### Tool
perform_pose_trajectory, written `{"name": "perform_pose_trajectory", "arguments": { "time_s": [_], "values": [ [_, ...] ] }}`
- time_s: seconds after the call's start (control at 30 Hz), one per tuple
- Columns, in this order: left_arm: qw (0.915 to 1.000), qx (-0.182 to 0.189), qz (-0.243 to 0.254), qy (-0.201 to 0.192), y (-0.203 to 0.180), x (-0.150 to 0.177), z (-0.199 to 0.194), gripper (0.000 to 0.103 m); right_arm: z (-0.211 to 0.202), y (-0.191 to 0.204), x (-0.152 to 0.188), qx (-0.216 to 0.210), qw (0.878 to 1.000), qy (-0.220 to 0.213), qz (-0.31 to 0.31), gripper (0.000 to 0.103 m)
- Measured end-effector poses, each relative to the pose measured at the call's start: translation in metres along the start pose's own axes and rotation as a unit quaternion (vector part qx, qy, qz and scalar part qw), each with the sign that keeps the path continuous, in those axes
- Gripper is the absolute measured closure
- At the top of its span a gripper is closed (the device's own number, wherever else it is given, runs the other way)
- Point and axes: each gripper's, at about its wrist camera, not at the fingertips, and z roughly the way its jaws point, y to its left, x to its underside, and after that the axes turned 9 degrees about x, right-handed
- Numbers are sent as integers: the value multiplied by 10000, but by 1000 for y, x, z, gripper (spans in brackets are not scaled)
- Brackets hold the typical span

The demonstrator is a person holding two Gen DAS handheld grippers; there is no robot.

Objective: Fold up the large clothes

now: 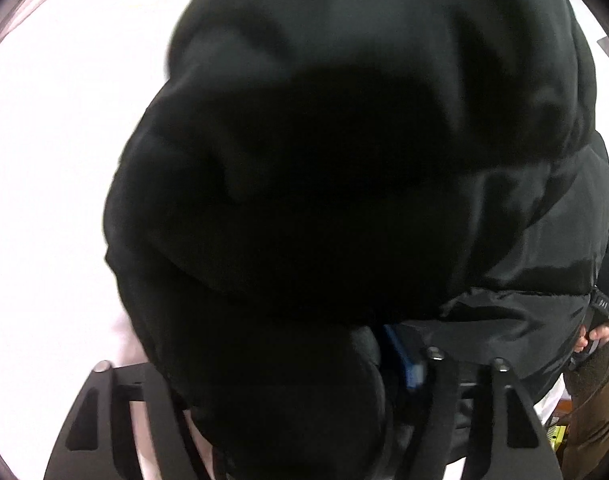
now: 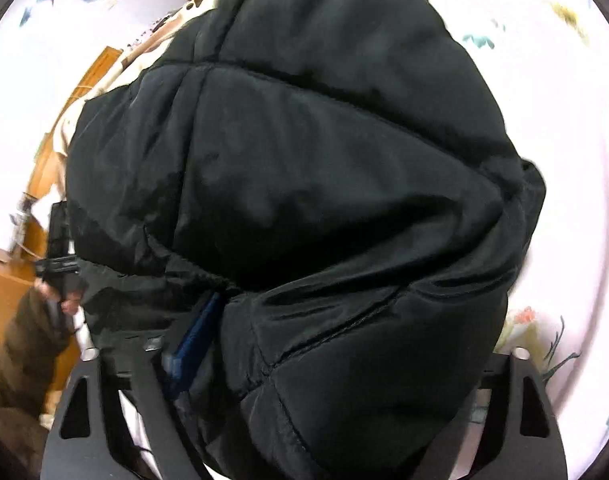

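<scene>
1. The padded jacket (image 2: 304, 208) lies bunched on the bed sheet (image 2: 576, 160), filling the middle of both wrist views.
2. The left gripper (image 1: 296, 400) straddles a jacket fold at its near edge.
3. The right gripper (image 2: 304, 400) likewise straddles the near edge.
4. Sheet shows bare left of the jacket in the left view, right of it in the right view.

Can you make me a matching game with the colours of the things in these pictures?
Things:
1. puffy jacket
2. bedsheet
3. person's sleeve
4. tong pad

Colours:
A. brown
B. blue
C. black
D. pale with little flowers

Right pairs: 1-C, 2-D, 3-A, 4-B
</scene>
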Motion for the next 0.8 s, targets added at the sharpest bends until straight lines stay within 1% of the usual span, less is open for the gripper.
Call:
{"name": "perform_pose_trajectory", "arguments": {
  "time_s": [0.03,0.07,0.13,0.17,0.23,0.3,0.33,0.37,0.43,0.47,0.57,0.63,0.67,0.7,0.73,0.8],
  "values": [
    [10000,5,-12,-16,-2,0,0,43,-2,8,2,87,9999,-37,-86,46],
    [9999,59,-121,-56,-3,0,-1,51,-5,13,4,131,9998,-85,-90,51],
    [9998,51,-153,-126,-10,1,-5,59,-13,20,9,282,9994,-190,2,69],
    [9997,-2,-132,-194,-17,1,-9,64,-19,26,14,408,9989,-236,10,73],
    [9996,-54,-68,-283,-26,2,-17,70,-30,44,21,764,9961,-430,-113,83],
    [9990,-17,-51,-453,-37,4,-33,74,-38,60,25,890,9938,-642,-147,86],
    [9986,27,-61,-523,-29,6,-47,75,-39,59,24,887,9934,-722,-106,87],
    [9979,111,-89,-626,-32,6,-56,76,-45,61,28,860,9930,-803,-43,87],
    [9961,223,-1,-856,-44,7,-81,77,-60,69,36,653,9922,-1059,47,88],
    [9952,212,72,-954,-49,7,-92,78,-60,62,44,573,9918,-1143,62,88],
    [9921,171,222,-1226,-56,5,-124,78,-76,74,53,192,9899,-1406,44,89],
    [9900,176,212,-1386,-48,0,-145,78,-76,89,50,8,9885,-1514,-23,89],
    [9886,118,221,-1484,-44,1,-160,78,-76,94,53,-69,9878,-1557,-54,89],
    [9880,59,222,-1530,-39,1,-164,78,-75,101,55,-178,9872,-1582,-98,89],
    [9872,-22,224,-1580,-35,-2,-176,78,-75,100,59,-242,9865,-1610,-171,89],
    [9856,-143,108,-1684,-20,3,-193,78,-69,116,60,-457,9849,-1647,-265,89]
  ]
}}
